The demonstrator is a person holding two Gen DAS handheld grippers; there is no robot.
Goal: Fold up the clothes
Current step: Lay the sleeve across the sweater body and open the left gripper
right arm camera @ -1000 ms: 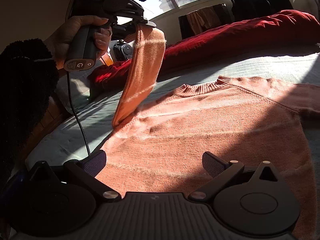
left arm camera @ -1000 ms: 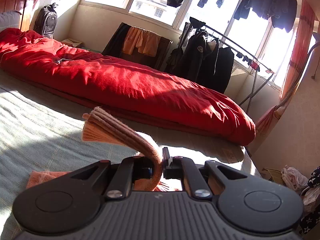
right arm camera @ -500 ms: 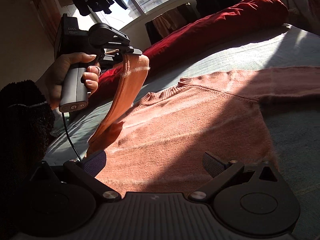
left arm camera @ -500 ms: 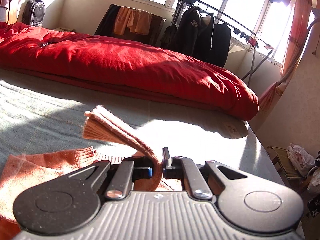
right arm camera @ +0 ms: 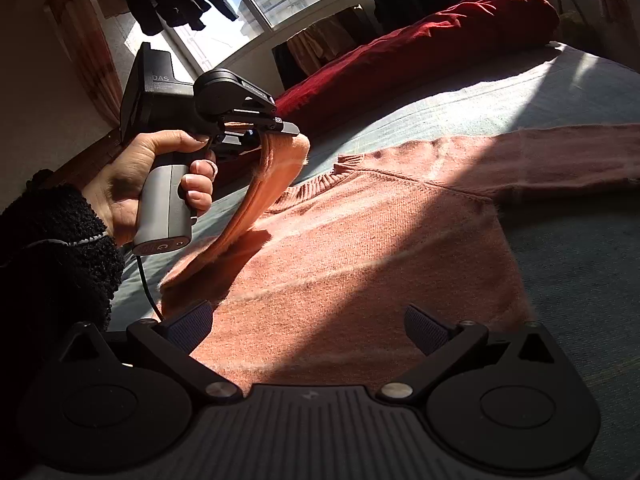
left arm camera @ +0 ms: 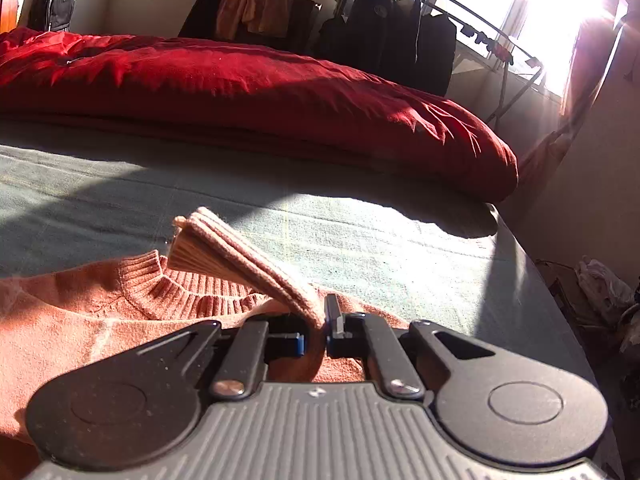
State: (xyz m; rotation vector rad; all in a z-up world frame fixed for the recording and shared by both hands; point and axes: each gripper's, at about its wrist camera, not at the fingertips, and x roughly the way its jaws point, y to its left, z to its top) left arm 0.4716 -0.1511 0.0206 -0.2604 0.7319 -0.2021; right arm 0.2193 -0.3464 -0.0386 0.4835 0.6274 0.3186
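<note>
While the left gripper (left arm camera: 316,330) clamps the cuff of the orange sweater's (right arm camera: 360,248) sleeve (right arm camera: 264,184) above the green bed sheet (right arm camera: 580,264), the right gripper (right arm camera: 308,330) hangs spread wide, holding nothing; its body hides the sweater's hem

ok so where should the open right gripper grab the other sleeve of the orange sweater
Judging by its pose, the free sleeve lies flat and stretched toward the right. The right gripper would best pinch near its cuff end, coming from above with one finger slid under the edge.
</note>
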